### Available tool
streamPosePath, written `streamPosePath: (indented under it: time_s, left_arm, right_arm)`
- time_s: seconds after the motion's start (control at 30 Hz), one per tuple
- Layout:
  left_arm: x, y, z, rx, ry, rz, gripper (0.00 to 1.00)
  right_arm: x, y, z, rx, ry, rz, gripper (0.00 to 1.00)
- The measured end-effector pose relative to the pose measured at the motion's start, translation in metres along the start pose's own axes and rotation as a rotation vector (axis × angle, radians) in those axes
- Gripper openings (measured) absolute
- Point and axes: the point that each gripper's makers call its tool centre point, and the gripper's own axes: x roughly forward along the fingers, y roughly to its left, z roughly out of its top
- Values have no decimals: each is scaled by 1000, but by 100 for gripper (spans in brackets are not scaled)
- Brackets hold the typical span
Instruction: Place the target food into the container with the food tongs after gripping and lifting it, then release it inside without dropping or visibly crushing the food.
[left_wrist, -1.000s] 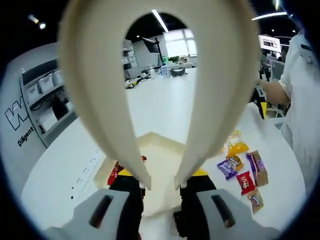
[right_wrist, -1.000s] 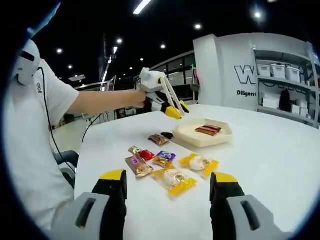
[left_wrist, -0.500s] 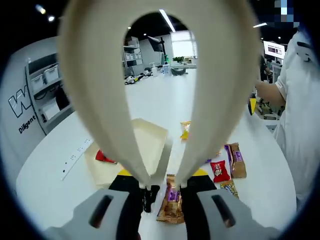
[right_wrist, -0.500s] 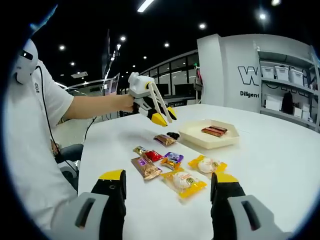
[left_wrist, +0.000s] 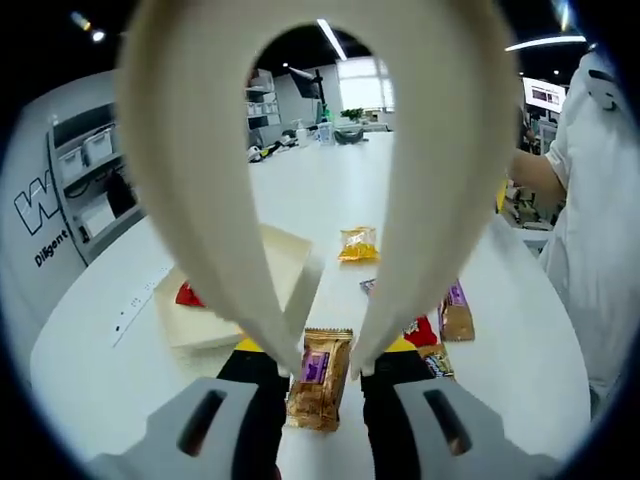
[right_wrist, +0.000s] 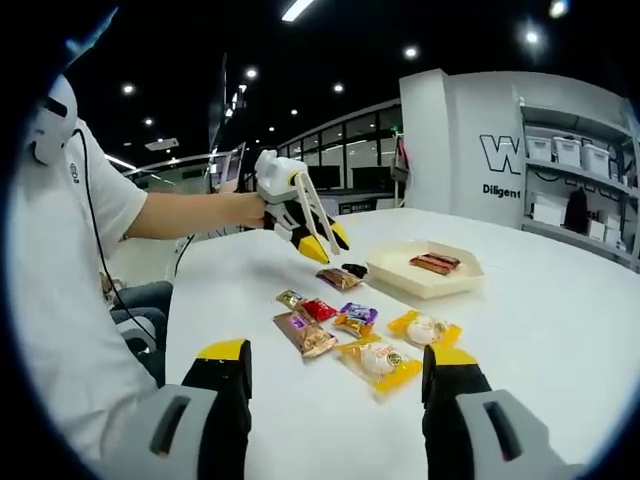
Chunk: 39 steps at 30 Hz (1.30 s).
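My left gripper (left_wrist: 324, 352) is shut on cream food tongs (left_wrist: 190, 150), whose two arms loop up through the left gripper view. The tong tips stand apart on either side of a brown packet with a purple label (left_wrist: 319, 378) lying on the white table. In the right gripper view the left gripper (right_wrist: 288, 200) holds the tongs (right_wrist: 318, 222) just above that brown packet (right_wrist: 340, 279). Beside it sits the cream tray (left_wrist: 285, 262) (right_wrist: 452, 282), holding a red-brown bar (right_wrist: 435, 263). My right gripper (right_wrist: 338, 354) is open and holds nothing, low over the table.
Several wrapped snacks lie loose on the table: a yellow packet (left_wrist: 357, 243), a red one (left_wrist: 420, 331), another yellow packet (right_wrist: 421, 328) and a brown one (right_wrist: 305, 336). A person in a white shirt (right_wrist: 60, 260) sits at the table's edge. Shelves (right_wrist: 575, 170) stand behind.
The left gripper has carried the tongs away from over the tray, toward the person, and now holds their tips over the brown packet. The right gripper has barely moved.
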Motion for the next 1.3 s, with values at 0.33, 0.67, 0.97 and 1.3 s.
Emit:
streamPosePath:
  time_s: [0.33,0.67,0.97,1.3]
  left_arm:
    - [11,-3,-8,29,8,-13,26]
    - [20,0,-13,45,10,-15,27]
    - [22,2,-19,46,17,-21,27]
    - [25,3,-17,63,15,-28,28]
  right_arm:
    - [-3,1,-4,4,6,-2,68]
    - [-1,-1,-7,8,9,3,69]
    - [3,-1,-9,14,13,9,69]
    - [4,-2,-11,19,12,12,69]
